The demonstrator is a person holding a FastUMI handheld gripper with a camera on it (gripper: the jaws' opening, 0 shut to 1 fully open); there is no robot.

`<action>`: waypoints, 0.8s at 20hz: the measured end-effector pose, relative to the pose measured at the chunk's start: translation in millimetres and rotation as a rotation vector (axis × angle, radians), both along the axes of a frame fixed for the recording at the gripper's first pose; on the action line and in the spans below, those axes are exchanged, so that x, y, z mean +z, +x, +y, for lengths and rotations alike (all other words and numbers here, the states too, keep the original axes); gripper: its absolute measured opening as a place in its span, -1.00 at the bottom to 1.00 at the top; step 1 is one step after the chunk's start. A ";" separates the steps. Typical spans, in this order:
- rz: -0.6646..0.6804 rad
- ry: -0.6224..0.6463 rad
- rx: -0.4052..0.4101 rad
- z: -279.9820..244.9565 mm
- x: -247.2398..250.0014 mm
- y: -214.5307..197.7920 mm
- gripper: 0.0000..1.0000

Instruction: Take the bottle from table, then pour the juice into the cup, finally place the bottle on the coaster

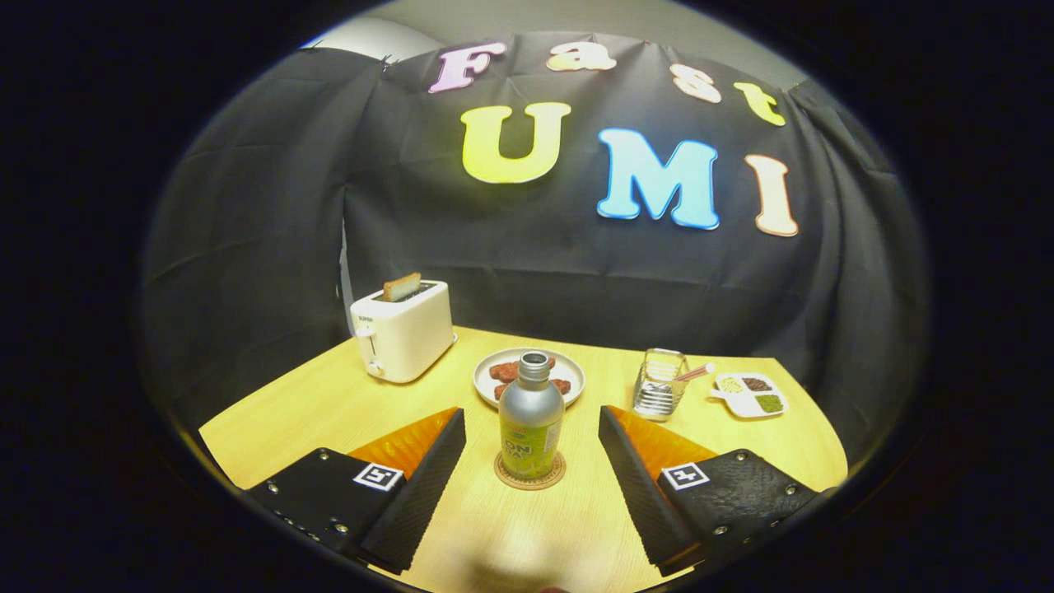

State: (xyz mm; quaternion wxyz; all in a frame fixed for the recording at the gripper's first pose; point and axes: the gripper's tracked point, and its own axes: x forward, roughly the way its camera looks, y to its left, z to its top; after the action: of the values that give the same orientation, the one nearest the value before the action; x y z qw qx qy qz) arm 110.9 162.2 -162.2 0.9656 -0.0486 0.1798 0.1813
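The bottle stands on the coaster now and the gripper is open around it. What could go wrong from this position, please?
1. The bottle has no cap and stands between the open fingers of the gripper; a sideways nudge on the way back may tip it off the coaster and spill any juice left.
2. The plate of food sits close behind the bottle, so a push forward could knock the bottle into it.
3. The glass cup stands just beyond the right finger; a wide swing might hit it.

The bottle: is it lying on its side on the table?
No. The bottle stands upright on the round coaster, just ahead of the open gripper, whose jaws stand wide on either side without touching it.
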 end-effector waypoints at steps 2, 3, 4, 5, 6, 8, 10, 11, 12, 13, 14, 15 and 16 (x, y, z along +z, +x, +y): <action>-0.016 0.027 -0.008 0.5 15.7 -16.9 0.97; -0.029 0.034 -0.022 -2.7 23.8 -22.7 0.98; -0.043 0.039 -0.039 -6.5 31.6 -28.3 0.97; -0.057 0.044 -0.051 -7.4 37.7 -34.7 0.97; -0.079 0.050 -0.063 -9.8 47.2 -40.7 0.97; -0.120 0.046 -0.101 -18.4 63.0 -51.3 0.97; -0.158 0.049 -0.142 -28.0 78.3 -61.5 0.97; -0.172 0.056 -0.159 -27.8 84.3 -62.7 0.97; -0.185 0.063 -0.177 -31.2 91.1 -67.5 0.97; -0.200 0.066 -0.192 -35.0 96.2 -72.4 0.96; -0.216 0.067 -0.209 -39.3 101.8 -75.6 0.97; -0.227 0.070 -0.230 -43.1 104.6 -77.6 0.97; -0.231 0.076 -0.242 -44.5 108.1 -80.3 0.97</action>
State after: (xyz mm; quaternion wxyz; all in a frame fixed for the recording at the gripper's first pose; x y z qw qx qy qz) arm 30.5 117.7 -54.0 0.9958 -0.0108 0.0651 0.0637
